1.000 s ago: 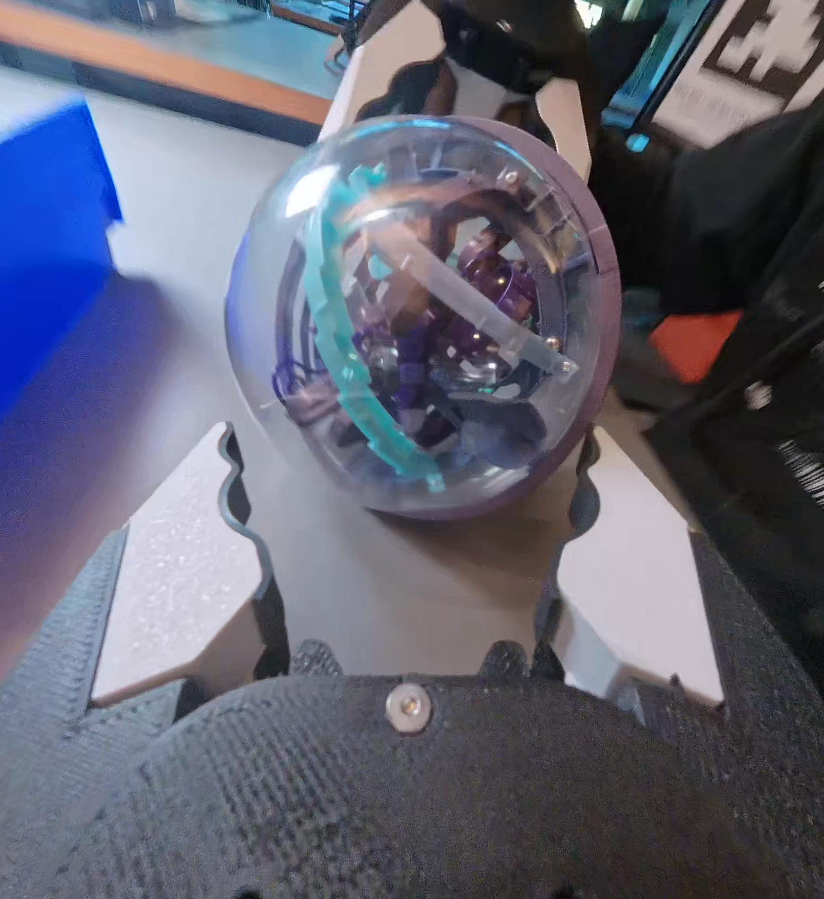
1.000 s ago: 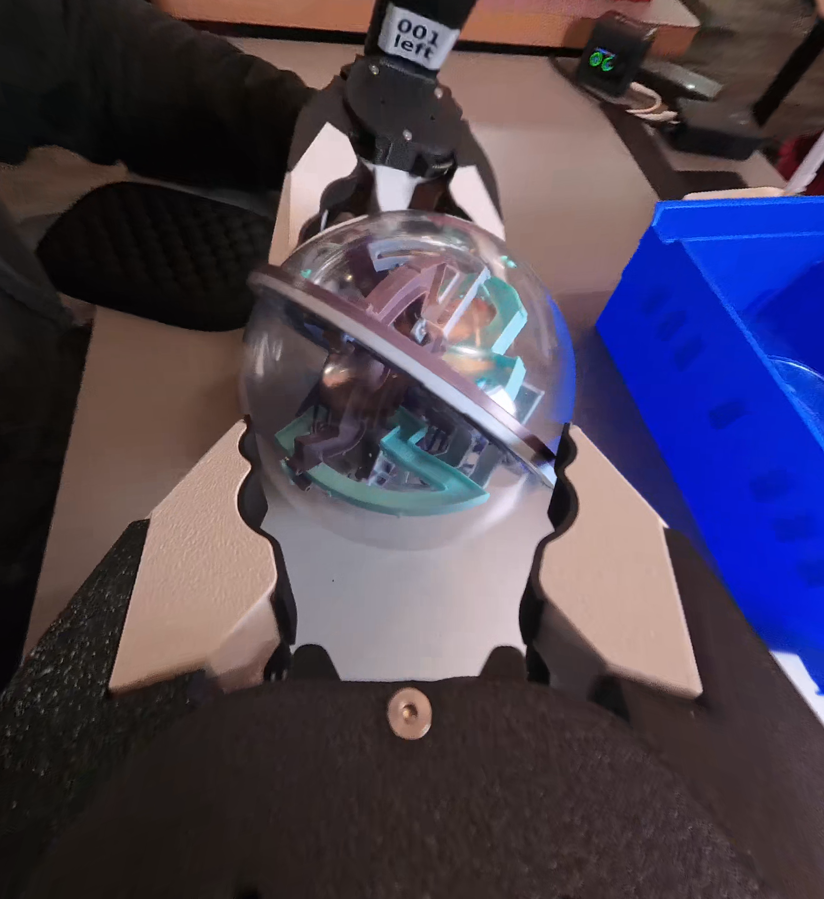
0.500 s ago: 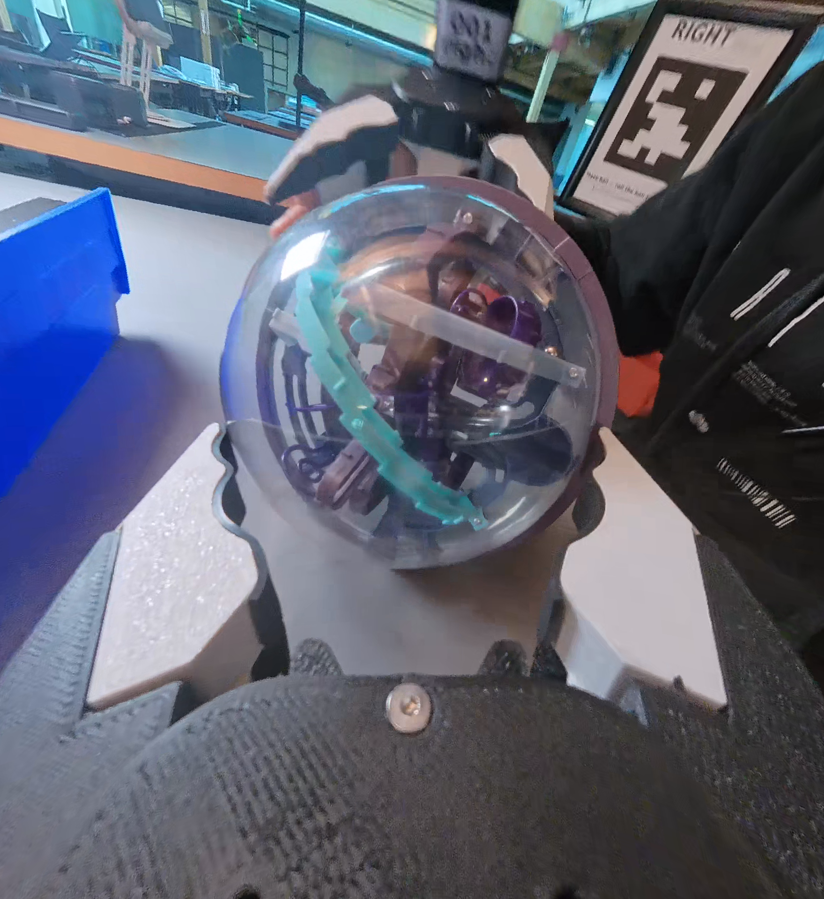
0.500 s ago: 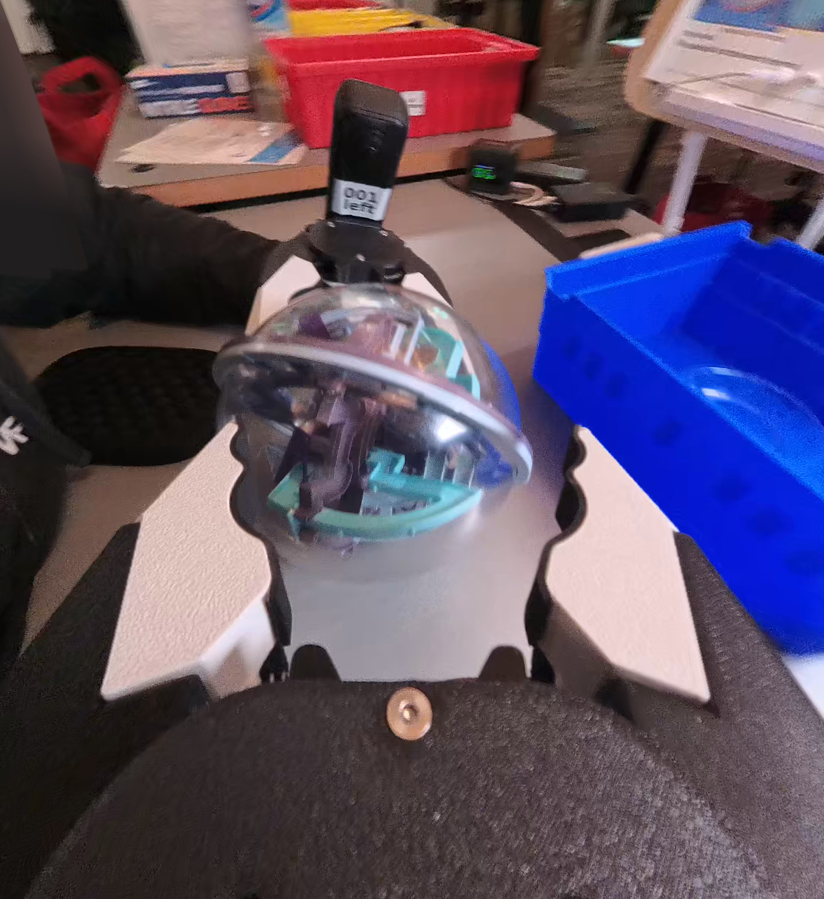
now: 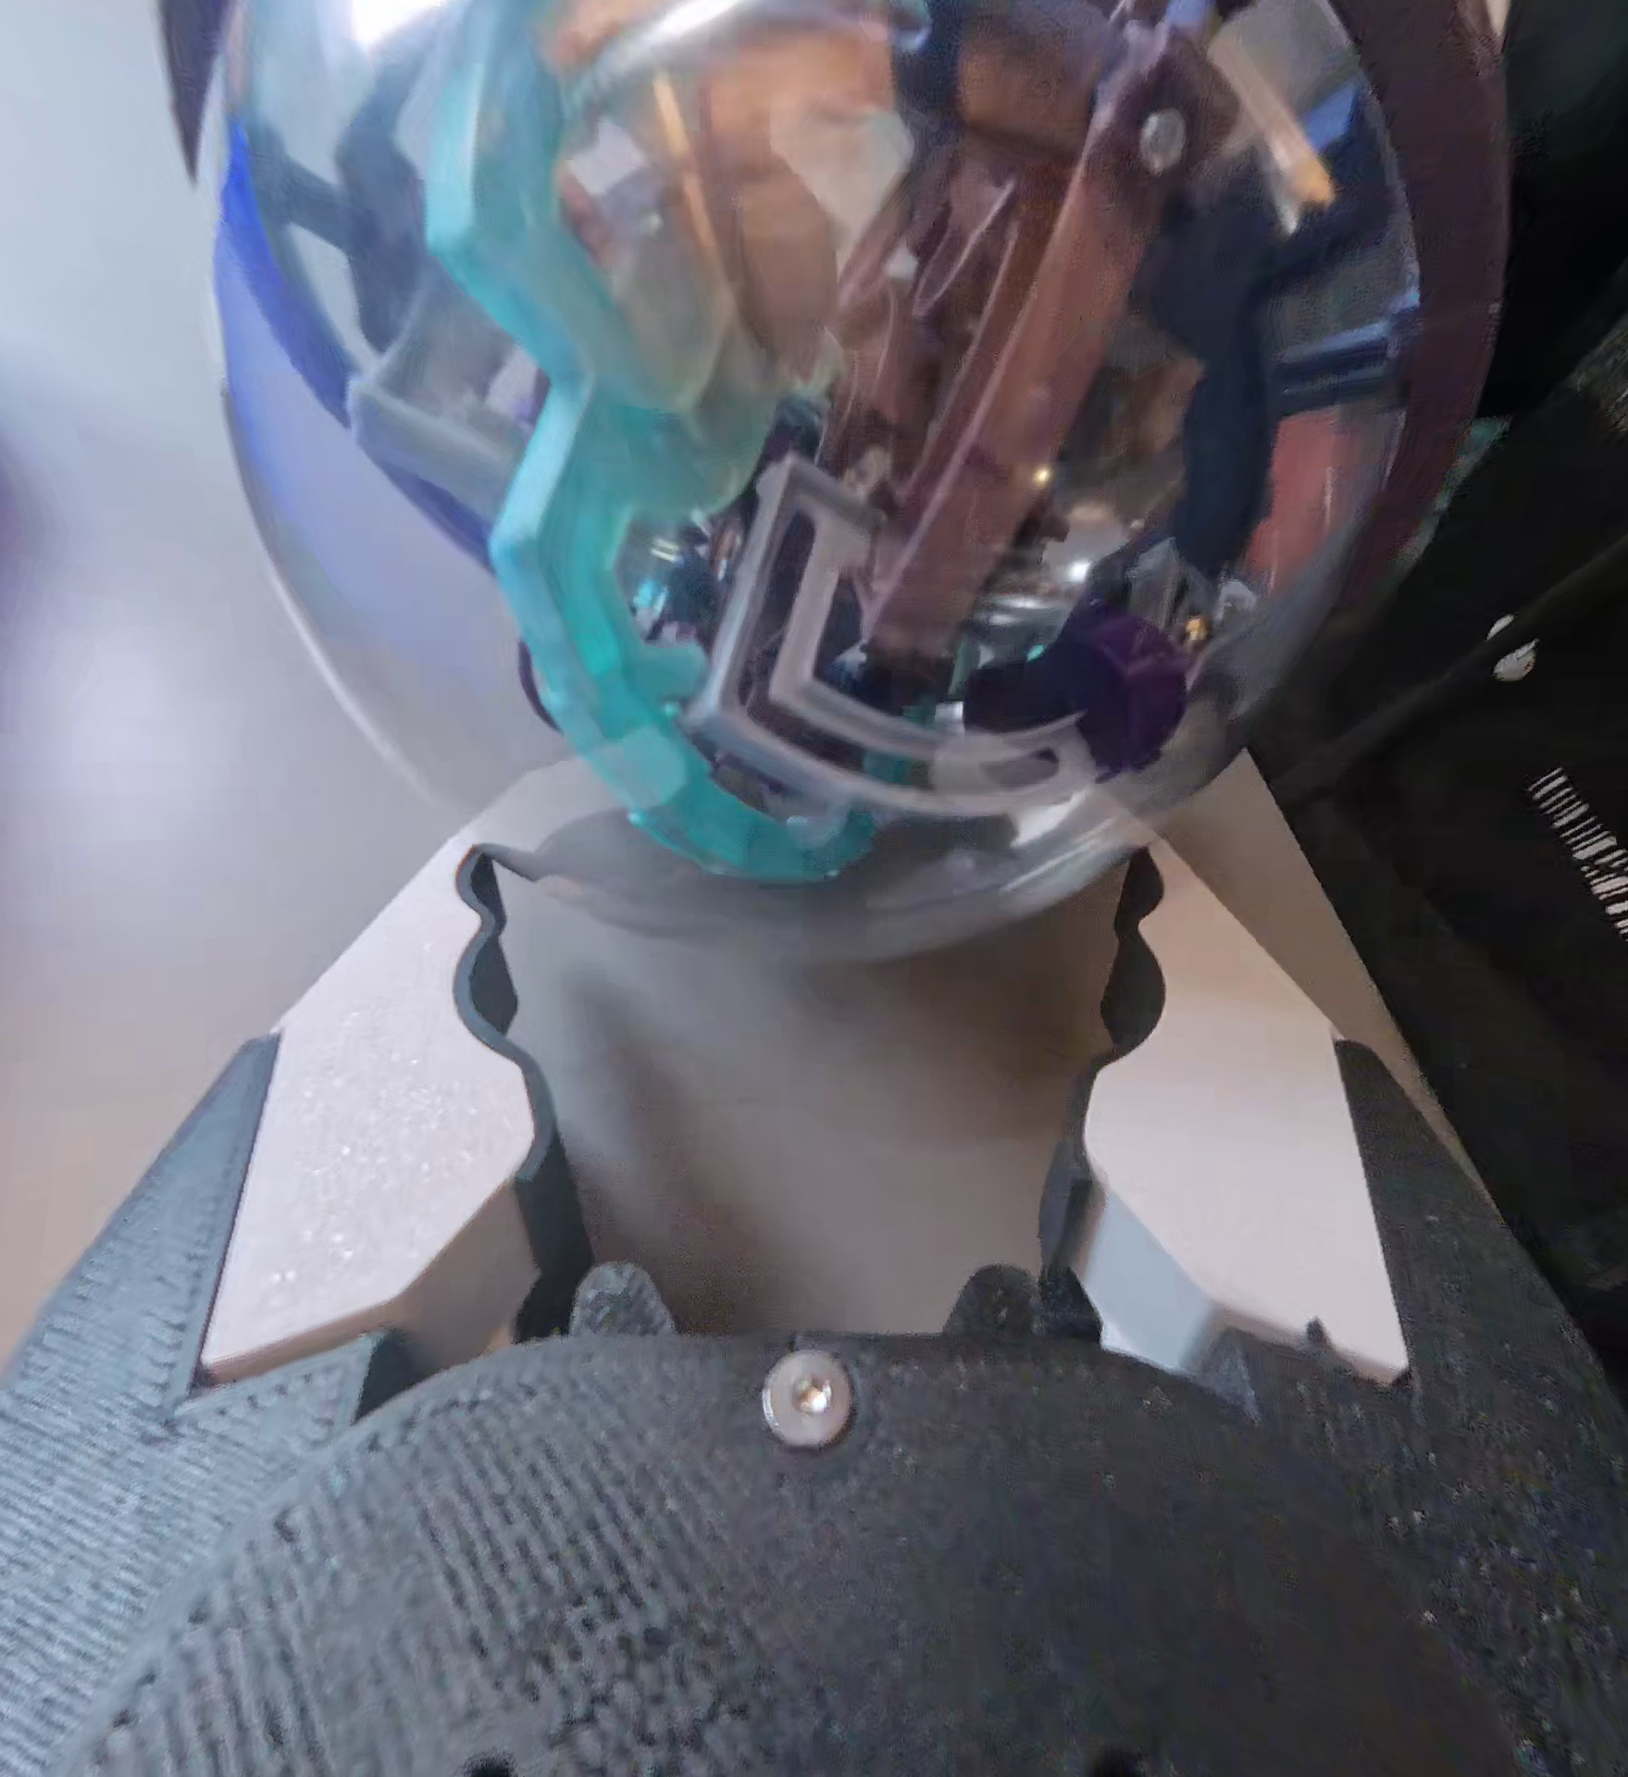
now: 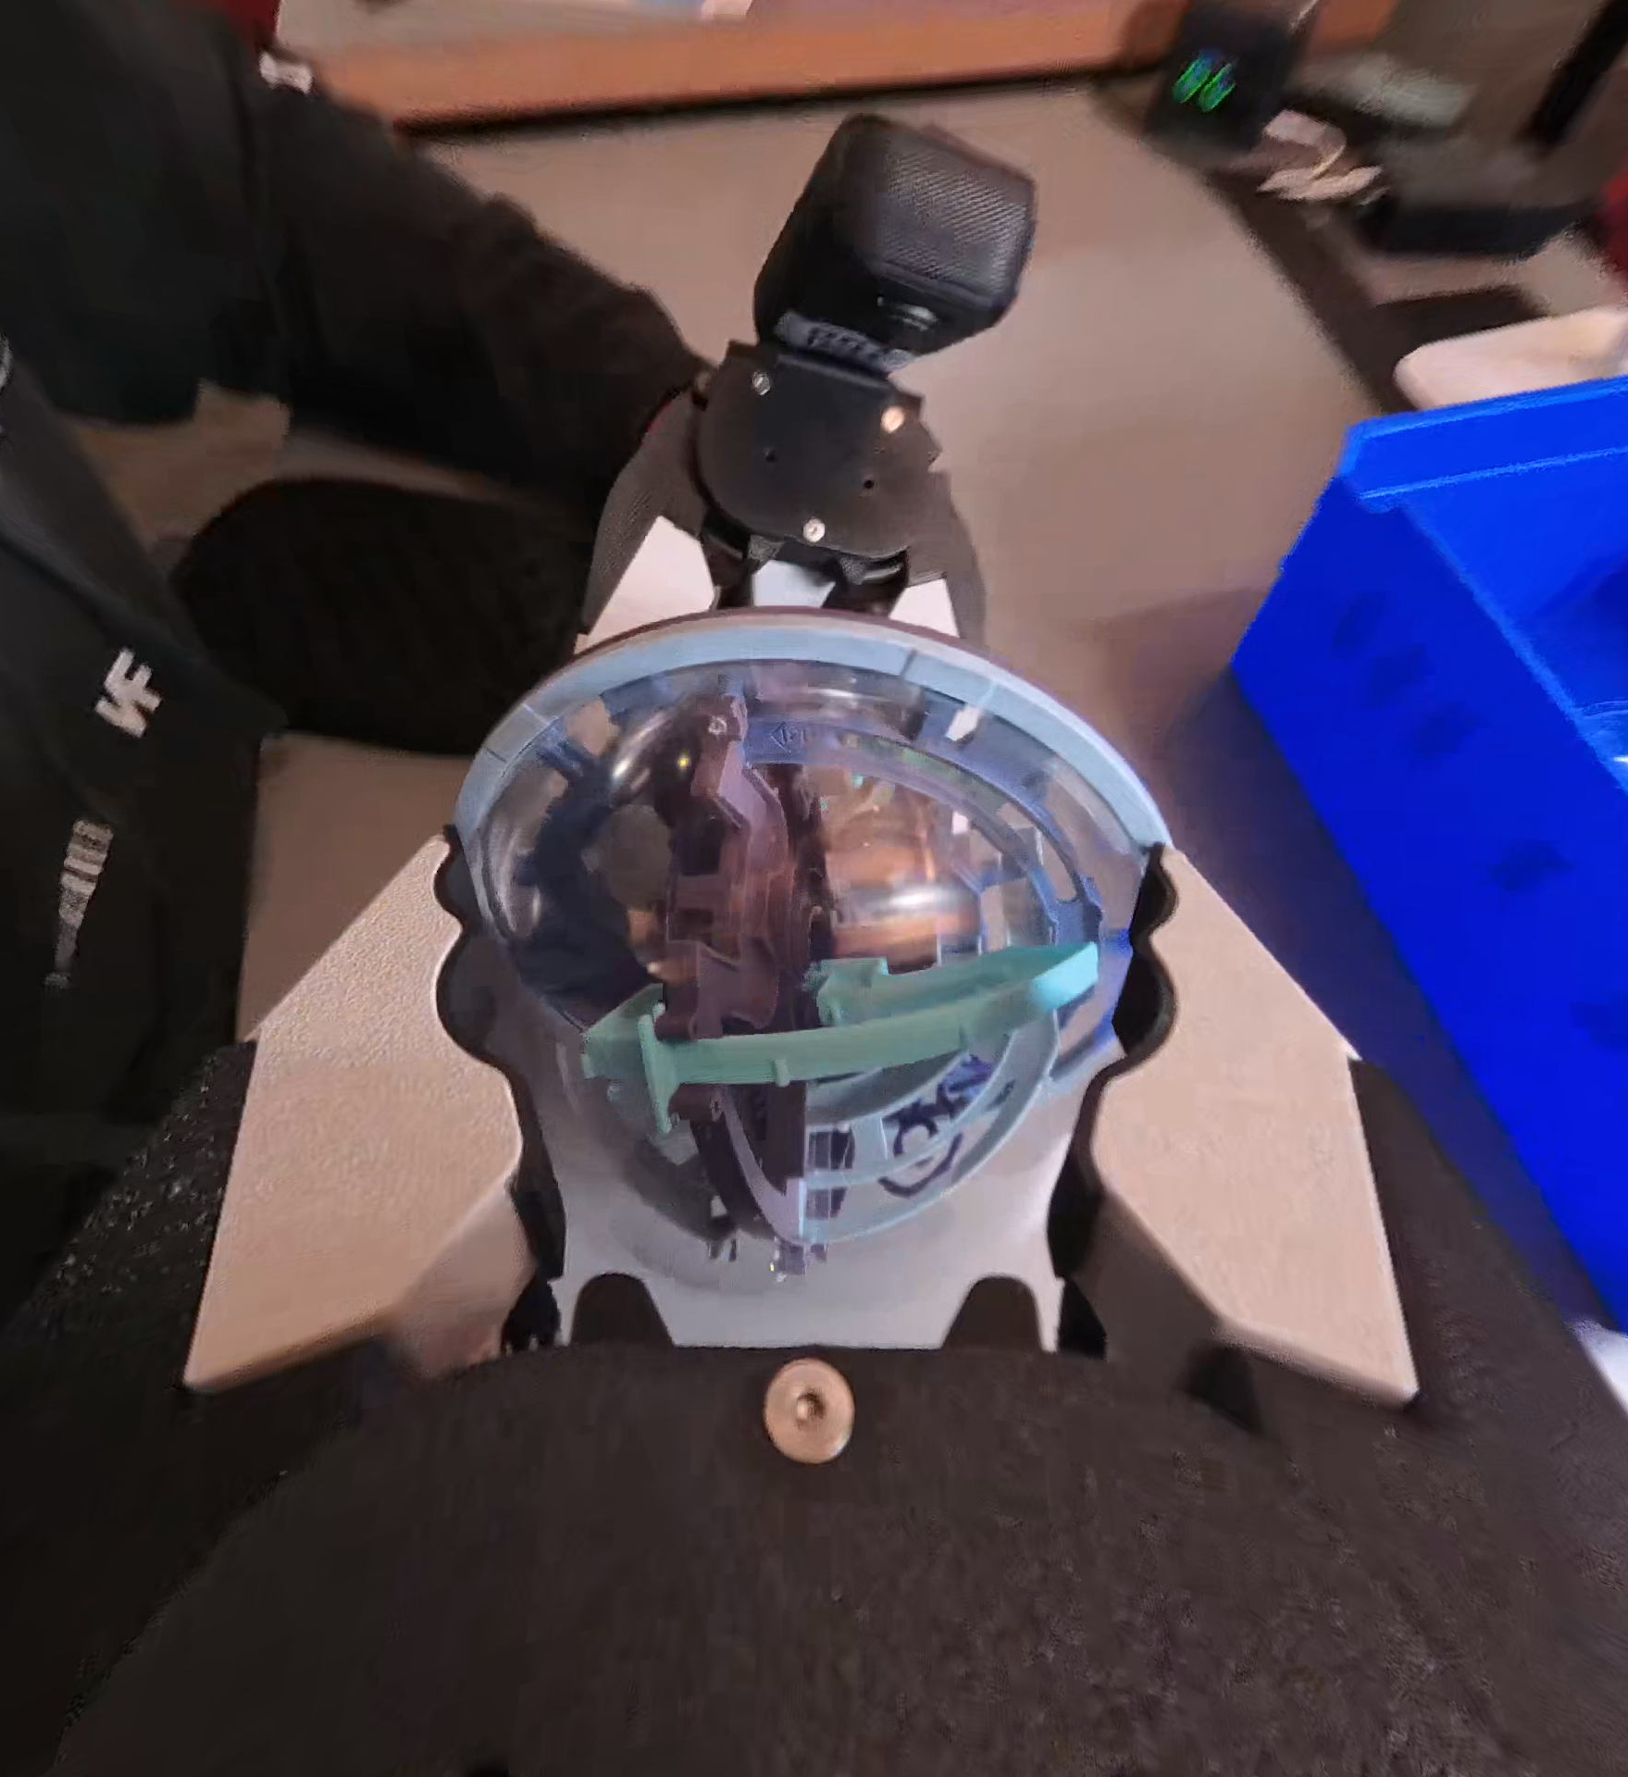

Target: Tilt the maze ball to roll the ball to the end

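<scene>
My right gripper [image 6: 805, 1000] cradles the clear plastic maze ball [image 6: 805, 962], a transparent sphere with teal, brown, grey and purple track pieces inside and a pale blue-grey seam ring arching over its top; my two beige fingers [image 6: 358, 1048] are spread wide, their dark scalloped inner edges pressed against the sphere's left and right flanks, so the grip is clamped on it. My left gripper [image 5: 805, 923] meets the same maze ball [image 5: 819, 433] from the opposite side: in the left wrist view the sphere fills the upper frame, its lower curve sitting between and just above my beige fingertips [image 5: 387, 1087], which stand wide apart; whether they actually press the shell here I cannot tell, since motion blur hides the contact. Seen from the right wrist view, the left gripper [image 6: 781, 625] shows beyond the sphere, its black body and camera block tilted, fingers reaching behind the ball. The sphere is held above the pale tabletop [image 6: 1108, 538]. A blue plastic bin [image 6: 1512, 769] stands near, to the right in that view. A black sleeve [image 6: 329, 317] lies at the left.
</scene>
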Tool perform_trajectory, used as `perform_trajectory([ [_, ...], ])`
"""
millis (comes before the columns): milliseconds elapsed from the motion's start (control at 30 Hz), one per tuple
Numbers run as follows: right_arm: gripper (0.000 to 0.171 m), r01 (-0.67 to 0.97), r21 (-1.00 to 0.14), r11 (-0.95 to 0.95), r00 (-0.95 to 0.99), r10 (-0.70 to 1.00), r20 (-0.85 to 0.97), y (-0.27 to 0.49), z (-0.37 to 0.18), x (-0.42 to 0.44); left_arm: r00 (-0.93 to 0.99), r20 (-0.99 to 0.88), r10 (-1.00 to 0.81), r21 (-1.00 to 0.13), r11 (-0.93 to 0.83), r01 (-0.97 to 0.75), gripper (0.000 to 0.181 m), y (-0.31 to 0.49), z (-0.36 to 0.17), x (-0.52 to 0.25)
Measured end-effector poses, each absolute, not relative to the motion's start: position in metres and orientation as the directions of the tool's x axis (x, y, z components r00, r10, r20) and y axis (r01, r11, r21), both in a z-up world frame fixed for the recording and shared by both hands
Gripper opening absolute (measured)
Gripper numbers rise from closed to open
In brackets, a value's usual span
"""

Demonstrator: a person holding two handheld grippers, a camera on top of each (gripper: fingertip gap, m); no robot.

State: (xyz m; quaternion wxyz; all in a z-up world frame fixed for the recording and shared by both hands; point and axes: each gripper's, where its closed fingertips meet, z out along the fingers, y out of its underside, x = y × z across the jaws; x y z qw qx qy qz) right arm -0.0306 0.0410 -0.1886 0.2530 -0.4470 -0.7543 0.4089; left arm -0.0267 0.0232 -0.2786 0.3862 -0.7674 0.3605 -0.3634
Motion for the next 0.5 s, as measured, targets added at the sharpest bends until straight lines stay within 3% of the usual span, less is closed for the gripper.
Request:
perform_trajectory([
  [133, 0.131, 0.530, -0.795, 0.296, -0.539, 0.841, -0.047, 0.037, -0.193, -0.031, 0.493, 0.252, -0.833, -0.873, -0.415, -0.255, 0.129, 0.026, -0.270, -0.025],
  [367, 0.126, 0.548, -0.811, 0.206, -0.519, 0.844, -0.137, 0.047, -0.191, -0.044, 0.549, 0.124, -0.827, -0.946, -0.264, -0.185, 0.142, 0.038, -0.245, -0.030],
  [500, 0.130, 0.499, -0.845, 0.192, -0.465, 0.882, -0.075, 0.059, -0.179, -0.044, 0.577, 0.200, -0.792, -0.938, -0.325, -0.121, 0.137, 0.045, -0.249, -0.036],
])
